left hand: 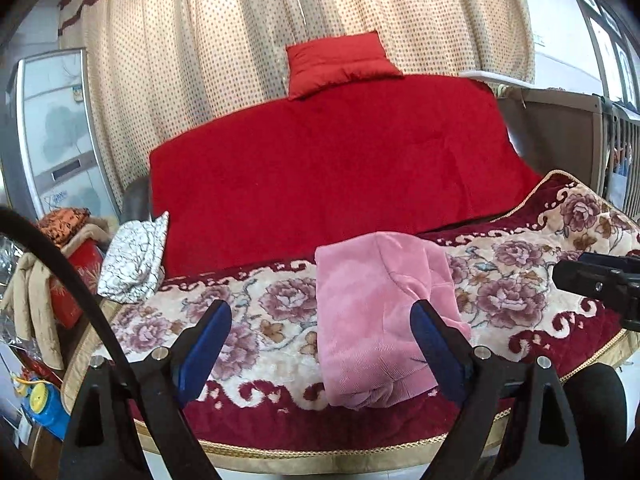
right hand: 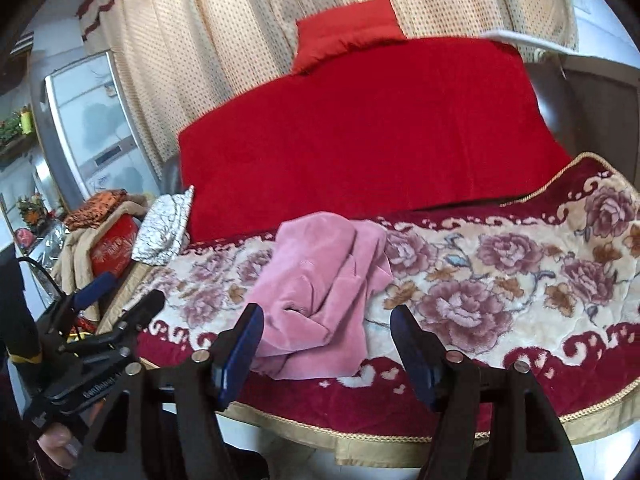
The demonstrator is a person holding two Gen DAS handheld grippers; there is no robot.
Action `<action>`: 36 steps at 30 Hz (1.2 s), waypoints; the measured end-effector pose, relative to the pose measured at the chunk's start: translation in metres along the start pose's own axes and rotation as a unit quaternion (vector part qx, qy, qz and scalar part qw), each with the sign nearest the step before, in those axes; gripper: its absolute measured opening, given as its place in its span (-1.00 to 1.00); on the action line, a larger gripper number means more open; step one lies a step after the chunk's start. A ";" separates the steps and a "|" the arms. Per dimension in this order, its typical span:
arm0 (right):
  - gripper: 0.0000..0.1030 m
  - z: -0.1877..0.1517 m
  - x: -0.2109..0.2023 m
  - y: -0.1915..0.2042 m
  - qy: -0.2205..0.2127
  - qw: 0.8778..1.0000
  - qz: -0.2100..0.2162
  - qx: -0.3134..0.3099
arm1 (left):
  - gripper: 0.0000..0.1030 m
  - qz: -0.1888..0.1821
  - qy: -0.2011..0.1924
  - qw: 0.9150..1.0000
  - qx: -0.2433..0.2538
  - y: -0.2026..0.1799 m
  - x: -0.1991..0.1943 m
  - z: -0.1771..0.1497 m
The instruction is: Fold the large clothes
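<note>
A pink corduroy garment [left hand: 372, 320] [right hand: 316, 292] lies folded into a bundle on the floral blanket [left hand: 260, 320] [right hand: 480, 280] near the bed's front edge. My left gripper [left hand: 320, 312] hovers above and in front of it, jaws wide open with nothing between the blue pads [left hand: 208, 332]. My right gripper [right hand: 328, 316] also stands open and empty, a little back from the garment's near edge. Each gripper shows at the edge of the other's view: the right one [left hand: 596, 280] at the right of the left wrist view, the left one [right hand: 120, 312] at the left of the right wrist view, held by a hand [right hand: 56, 444].
A red quilt [left hand: 340, 168] and a red pillow [left hand: 340, 62] lie behind, against a dotted curtain [left hand: 200, 60]. A white patterned cushion [left hand: 136, 256] sits at the bed's left edge. Left of the bed are piled clothes, a red box [left hand: 76, 276] and a fridge [left hand: 56, 132]. Wooden rails [left hand: 616, 152] stand at the right.
</note>
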State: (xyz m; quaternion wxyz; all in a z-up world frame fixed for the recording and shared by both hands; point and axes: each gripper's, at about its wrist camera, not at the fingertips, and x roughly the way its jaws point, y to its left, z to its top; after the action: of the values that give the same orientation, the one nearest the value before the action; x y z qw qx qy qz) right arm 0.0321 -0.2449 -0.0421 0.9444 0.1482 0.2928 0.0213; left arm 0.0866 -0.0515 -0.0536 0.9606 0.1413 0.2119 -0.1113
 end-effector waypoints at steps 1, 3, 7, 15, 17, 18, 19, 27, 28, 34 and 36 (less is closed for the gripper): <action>0.36 0.001 -0.007 0.004 -0.006 1.000 -0.001 -0.002 | 0.77 0.001 -0.003 1.000 -0.002 0.001 -0.004 0.001; 0.44 0.001 -0.016 0.010 -0.015 1.000 -0.010 -0.008 | 0.77 0.001 -0.007 1.000 -0.011 0.005 -0.013 0.004; 0.44 -0.002 -0.028 0.020 -0.028 0.999 -0.020 -0.021 | 0.85 0.012 -0.010 1.000 -0.024 0.014 -0.026 0.006; 0.44 -0.008 -0.037 0.031 -0.028 0.999 -0.028 -0.026 | 0.86 0.081 -0.016 0.993 -0.083 0.068 -0.045 0.005; 0.45 -0.009 -0.039 0.035 -0.030 0.999 -0.022 -0.023 | 0.86 0.086 -0.021 0.991 -0.096 0.077 -0.050 0.005; 0.45 -0.009 -0.039 0.038 -0.031 0.999 -0.020 -0.024 | 0.86 0.087 -0.023 0.991 -0.103 0.080 -0.054 0.005; 0.45 -0.011 -0.040 0.043 -0.030 0.999 -0.019 -0.029 | 0.86 0.086 -0.025 0.990 -0.107 0.081 -0.057 0.005; 0.45 -0.020 -0.043 0.073 -0.028 0.998 -0.022 -0.058 | 0.87 0.084 -0.035 0.992 -0.088 0.065 -0.078 0.008; 0.45 -0.020 -0.045 0.076 -0.031 0.997 -0.029 -0.061 | 0.87 0.086 -0.035 0.992 -0.085 0.062 -0.081 0.009; 0.45 -0.021 -0.056 0.090 -0.048 0.995 -0.052 -0.072 | 0.87 0.093 -0.043 0.992 -0.073 0.053 -0.097 0.009; 0.45 -0.022 -0.057 0.095 -0.050 0.994 -0.055 -0.079 | 0.87 0.096 -0.044 0.992 -0.070 0.053 -0.099 0.009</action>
State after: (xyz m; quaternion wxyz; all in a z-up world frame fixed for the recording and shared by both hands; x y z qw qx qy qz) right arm -0.0229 -0.1558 -0.0002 0.9663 0.0581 0.2502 -0.0148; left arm 0.0164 0.0102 0.0091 0.9827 0.0887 0.1623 -0.0093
